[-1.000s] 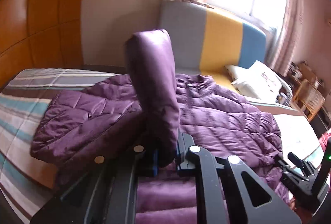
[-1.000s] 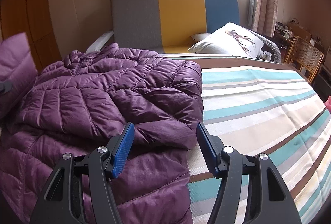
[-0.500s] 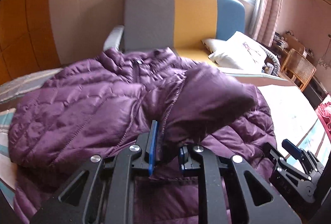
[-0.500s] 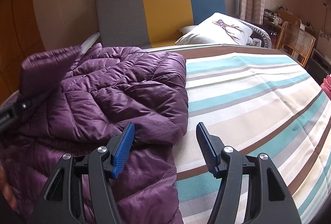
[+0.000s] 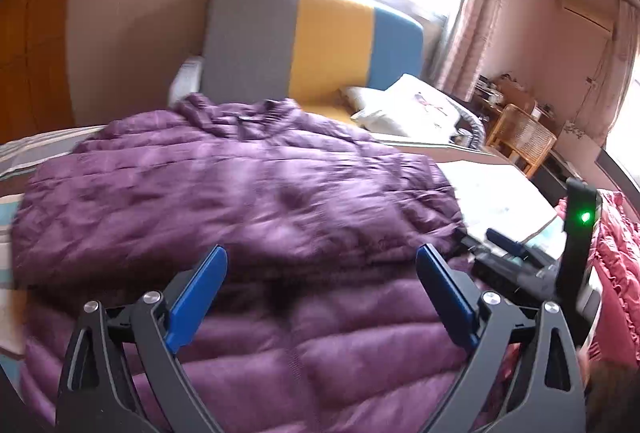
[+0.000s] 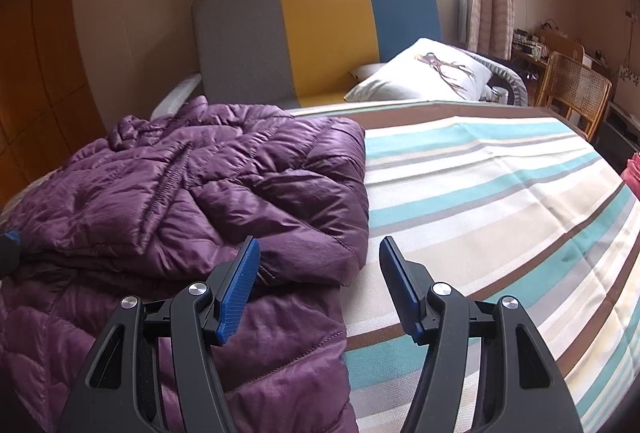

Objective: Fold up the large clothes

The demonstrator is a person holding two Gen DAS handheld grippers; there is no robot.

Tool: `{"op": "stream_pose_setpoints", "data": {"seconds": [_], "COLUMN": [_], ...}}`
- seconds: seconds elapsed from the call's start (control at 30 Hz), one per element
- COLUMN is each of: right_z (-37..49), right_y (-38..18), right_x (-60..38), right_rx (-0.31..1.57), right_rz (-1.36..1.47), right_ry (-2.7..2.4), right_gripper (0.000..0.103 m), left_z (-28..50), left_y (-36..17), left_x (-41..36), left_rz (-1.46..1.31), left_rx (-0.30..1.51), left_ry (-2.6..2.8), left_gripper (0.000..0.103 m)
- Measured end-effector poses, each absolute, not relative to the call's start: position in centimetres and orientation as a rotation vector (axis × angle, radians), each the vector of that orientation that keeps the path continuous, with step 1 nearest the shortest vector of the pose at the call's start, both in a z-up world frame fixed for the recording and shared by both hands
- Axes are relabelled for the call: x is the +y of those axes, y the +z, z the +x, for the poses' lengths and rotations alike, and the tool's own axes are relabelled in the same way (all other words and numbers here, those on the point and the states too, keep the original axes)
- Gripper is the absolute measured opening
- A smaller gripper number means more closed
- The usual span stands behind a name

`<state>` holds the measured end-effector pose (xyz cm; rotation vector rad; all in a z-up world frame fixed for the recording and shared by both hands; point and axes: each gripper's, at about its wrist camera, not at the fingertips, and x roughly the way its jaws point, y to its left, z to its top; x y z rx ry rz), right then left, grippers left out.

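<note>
A purple quilted puffer jacket [image 5: 256, 201] lies on the striped bed, both sleeves folded in across its body. My left gripper [image 5: 320, 265] is open and empty, just above the jacket's lower part. In the right wrist view the jacket [image 6: 192, 201] fills the left half of the bed, its folded sleeve edge lying near the bed's middle. My right gripper [image 6: 318, 253] is open and empty, above the jacket's right edge where it meets the sheet. The right gripper also shows at the right of the left wrist view [image 5: 516, 257].
The striped bedsheet [image 6: 500, 201] extends to the right of the jacket. A grey, yellow and blue headboard [image 6: 320, 37] and a white pillow [image 6: 424, 77] lie beyond. A wicker chair [image 6: 576, 89] stands far right. A pink garment [image 5: 616, 257] lies at the bed's right edge.
My left gripper carried the sleeve across the jacket, laid it down and opened. The sleeve now lies flat on the jacket. My right gripper stayed open, barely moving.
</note>
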<state>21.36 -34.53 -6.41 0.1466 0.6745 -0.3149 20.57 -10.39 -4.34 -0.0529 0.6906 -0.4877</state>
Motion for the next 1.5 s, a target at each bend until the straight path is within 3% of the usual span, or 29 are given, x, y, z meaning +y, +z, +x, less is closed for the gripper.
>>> {"op": "stream_pose_setpoints", "data": {"seconds": [0.1, 0.33, 0.5, 0.97, 1.03, 1.07, 1.27, 1.5], "right_z": [21.6, 23.9, 28.6, 33.2, 33.3, 33.3, 33.3, 33.2], "right_y": [-5.5, -2.5, -3.7, -7.9, -8.0, -7.9, -7.9, -8.0], "right_x": [-33.5, -28.6, -23.3, -23.9, -23.9, -23.8, -23.6, -23.6], "right_rx": [0.676, 0.668, 0.782, 0.841, 0.837, 0.833, 0.822, 0.822], "right_rz": [0.126, 0.172, 0.097, 0.043, 0.039, 0.034, 0.017, 0.016], "right_ry": [-0.250, -0.056, 0.043, -0.068, -0.075, -0.079, -0.090, -0.090], "right_gripper": [0.062, 0.061, 0.039, 0.037, 0.037, 0.037, 0.037, 0.037], "left_z": [21.1, 24.9, 27.7, 29.3, 28.6, 28.0, 29.5, 34.0], "left_y": [-4.5, -5.4, -7.3, -9.1, -8.1, -7.5, -6.2, -9.2], "left_x": [-5.9, 2.2, 2.6, 3.0, 2.5, 2.1, -0.7, -0.5], "left_rz": [-0.072, -0.195, -0.117, -0.118, -0.106, -0.113, -0.050, -0.014], "left_rx": [0.700, 0.743, 0.794, 0.823, 0.808, 0.789, 0.786, 0.867], "left_ry": [-0.374, -0.157, -0.126, -0.070, -0.074, -0.098, -0.137, -0.075], "left_gripper": [0.094, 0.070, 0.065, 0.067, 0.080, 0.082, 0.082, 0.086]}}
